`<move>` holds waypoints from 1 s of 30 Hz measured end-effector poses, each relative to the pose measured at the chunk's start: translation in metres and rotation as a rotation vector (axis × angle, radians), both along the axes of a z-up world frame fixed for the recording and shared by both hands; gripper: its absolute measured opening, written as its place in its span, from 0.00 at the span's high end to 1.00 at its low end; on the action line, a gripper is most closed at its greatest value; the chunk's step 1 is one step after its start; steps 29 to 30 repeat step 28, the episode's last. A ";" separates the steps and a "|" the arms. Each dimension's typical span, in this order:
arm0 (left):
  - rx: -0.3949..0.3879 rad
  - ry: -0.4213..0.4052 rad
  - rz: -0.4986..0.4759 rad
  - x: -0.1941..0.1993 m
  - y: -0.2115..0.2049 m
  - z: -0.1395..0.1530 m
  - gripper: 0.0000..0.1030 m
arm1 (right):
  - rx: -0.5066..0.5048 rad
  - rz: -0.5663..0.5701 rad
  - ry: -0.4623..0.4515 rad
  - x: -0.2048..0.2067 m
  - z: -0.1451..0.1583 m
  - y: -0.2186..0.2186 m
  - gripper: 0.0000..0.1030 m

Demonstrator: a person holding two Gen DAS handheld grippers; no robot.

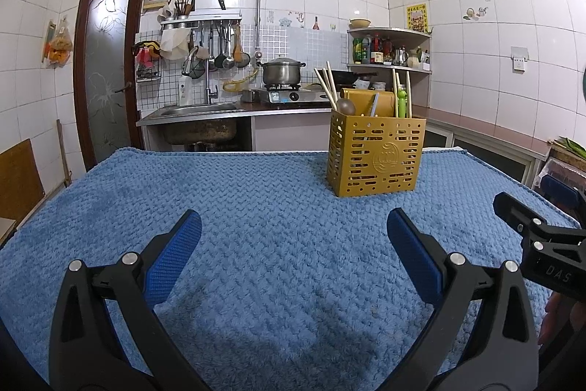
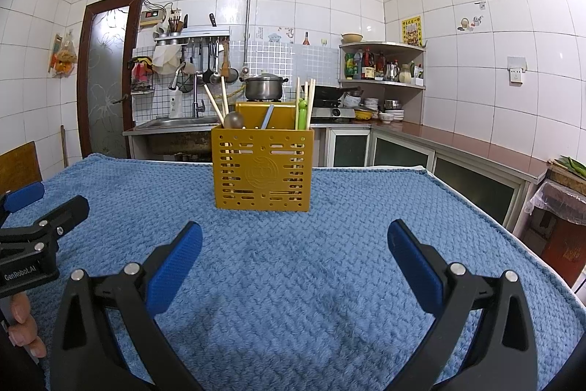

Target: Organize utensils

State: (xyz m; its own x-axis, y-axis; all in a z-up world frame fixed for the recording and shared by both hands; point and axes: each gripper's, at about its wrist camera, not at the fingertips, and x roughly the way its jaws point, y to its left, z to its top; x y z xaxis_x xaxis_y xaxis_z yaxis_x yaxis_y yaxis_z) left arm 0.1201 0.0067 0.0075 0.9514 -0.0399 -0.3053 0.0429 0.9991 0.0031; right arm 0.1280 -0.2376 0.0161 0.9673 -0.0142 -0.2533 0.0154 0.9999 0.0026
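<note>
Left wrist view: mustard-yellow perforated plastic utensil caddy [image 1: 375, 158] upright on blue knitted cloth [image 1: 256, 207], ahead and to the right, well apart from left gripper [image 1: 294, 248].
Left tongs: spread wide, blue pads empty, hovering over bare cloth.
Caddy contents: pale wooden chopsticks [image 1: 326, 87] leaning left, more upright at the right end, brown rounded spoon [image 1: 345, 106], slim grey-blue handle [image 1: 374, 105], green plastic handle [image 1: 401, 103].
Seen only here: side of right gripper [image 1: 531, 226] at the frame edge, its opening not readable from this angle; bare left stretch of cloth.

Right wrist view: same caddy [image 2: 262, 167] nearly dead ahead, front face square on, near the far edge of the cloth [image 2: 293, 281].
Right tongs: right gripper [image 2: 295, 250] spread wide, nothing between the pads.
Seen only here: left gripper [image 2: 40, 204] from the side, fingers of the holding hand [image 2: 22, 321] at lower left; right-hand edge of the table.

Task progress: no loose utensils visible on the cloth; utensils appear already stowed.
Risk: light, tall caddy on soft cloth, likely to tip or slide if a leaning chopstick gets nudged sideways.
Risk: two grippers close together, likely to clash if both reach in at once.
</note>
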 end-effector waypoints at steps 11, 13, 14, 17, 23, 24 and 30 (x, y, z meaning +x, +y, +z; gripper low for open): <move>0.002 -0.003 -0.001 0.000 0.000 0.000 0.05 | -0.005 0.004 -0.004 -0.001 0.000 -0.002 0.04; 0.005 -0.005 0.000 -0.002 -0.001 0.001 0.05 | -0.006 0.004 -0.003 -0.001 0.000 -0.003 0.04; 0.006 -0.007 0.002 -0.003 -0.002 0.002 0.05 | -0.005 0.004 -0.004 -0.001 0.000 -0.002 0.04; 0.009 -0.010 0.003 -0.004 -0.003 0.004 0.05 | -0.005 0.004 -0.004 -0.001 0.000 -0.002 0.04; 0.010 -0.012 0.003 -0.005 -0.003 0.005 0.05 | -0.006 0.005 -0.003 -0.001 0.000 -0.002 0.04; 0.012 -0.011 0.003 -0.005 -0.003 0.004 0.05 | -0.006 0.005 -0.003 -0.001 0.000 -0.003 0.04; 0.017 -0.011 0.004 -0.005 -0.004 0.004 0.05 | -0.006 0.005 -0.004 -0.001 0.001 -0.002 0.04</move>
